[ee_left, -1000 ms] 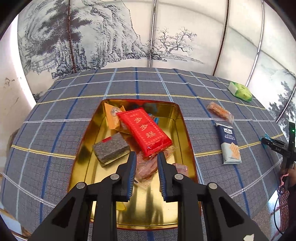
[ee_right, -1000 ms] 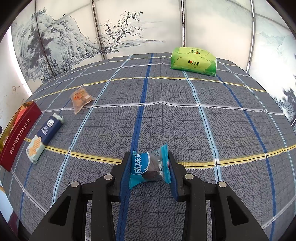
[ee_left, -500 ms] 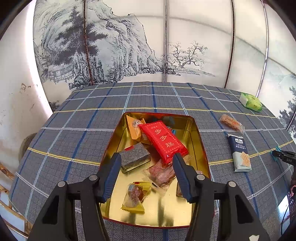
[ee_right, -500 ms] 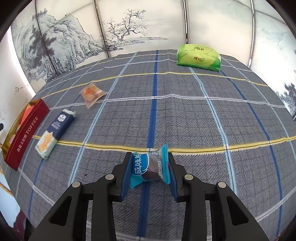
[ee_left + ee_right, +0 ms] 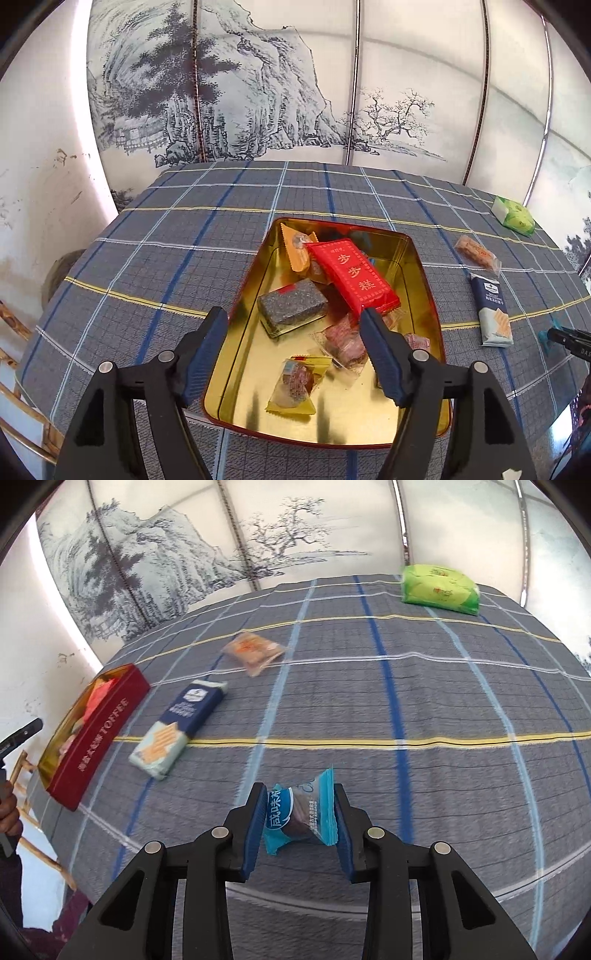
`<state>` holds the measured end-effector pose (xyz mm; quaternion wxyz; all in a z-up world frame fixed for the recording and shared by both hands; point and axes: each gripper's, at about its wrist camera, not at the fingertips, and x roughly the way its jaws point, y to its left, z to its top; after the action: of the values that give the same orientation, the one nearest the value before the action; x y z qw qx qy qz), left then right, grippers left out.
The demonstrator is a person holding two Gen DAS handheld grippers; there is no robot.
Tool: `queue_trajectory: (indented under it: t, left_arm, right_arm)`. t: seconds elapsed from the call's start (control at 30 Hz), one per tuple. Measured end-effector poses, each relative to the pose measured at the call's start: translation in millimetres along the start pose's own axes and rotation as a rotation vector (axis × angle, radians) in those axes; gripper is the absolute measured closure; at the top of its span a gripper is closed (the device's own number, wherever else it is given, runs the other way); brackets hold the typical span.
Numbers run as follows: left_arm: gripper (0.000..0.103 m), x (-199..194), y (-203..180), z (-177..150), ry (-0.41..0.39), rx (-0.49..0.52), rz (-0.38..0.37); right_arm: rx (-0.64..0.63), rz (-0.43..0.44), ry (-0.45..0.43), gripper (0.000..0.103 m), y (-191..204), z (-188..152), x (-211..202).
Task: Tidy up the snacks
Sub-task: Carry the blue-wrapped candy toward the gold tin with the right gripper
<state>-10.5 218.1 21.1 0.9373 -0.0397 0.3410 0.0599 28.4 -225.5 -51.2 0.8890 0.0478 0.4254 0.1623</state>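
A gold tin tray (image 5: 424, 280) with red outer walls holds several snacks: a red packet (image 5: 354, 277), a grey block (image 5: 291, 310) and a yellow-wrapped sweet (image 5: 295, 384). My left gripper (image 5: 295, 347) is open and empty above the tray's near half. My right gripper (image 5: 299, 816) is shut on a blue-wrapped snack (image 5: 303, 812), held above the cloth. The tray (image 5: 99, 734) lies far to its left. A navy cracker pack (image 5: 181, 727) and an orange clear-wrapped snack (image 5: 255, 651) lie on the cloth.
A checked blue-grey cloth (image 5: 177, 258) covers the table. A green pack (image 5: 439, 589) lies at the far right corner. The cracker pack (image 5: 491, 310) and orange snack (image 5: 476, 254) lie right of the tray. A painted screen stands behind. The table edge is close on the left.
My left gripper has opened wide and drawn back from the tray; the yellow-wrapped sweet now lies in the tray. My right gripper has lifted and swung left with the blue snack.
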Motion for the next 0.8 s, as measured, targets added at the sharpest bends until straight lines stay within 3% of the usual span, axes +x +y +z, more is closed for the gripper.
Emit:
queue_trajectory:
  t: [0.5, 0.7, 0.8]
  left_arm:
    - [0.027, -0.2, 10.3, -8.1, -0.008, -0.006, 0.038]
    - [0.026, -6.4, 17.1, -10.8, -0.015, -0.014, 0.039]
    - [0.022, -10.5, 17.0, -11.6, -0.032, -0.004, 0.046]
  right_arm:
    - [-0.17, 0.176, -0.01, 0.067, 113.1, 22.2, -1.8]
    - [-0.201, 0.147, -0.003, 0.067, 122.3, 27.7, -2.1]
    - [-0.232, 0.065, 0.031, 0.061, 112.8, 19.2, -3.4]
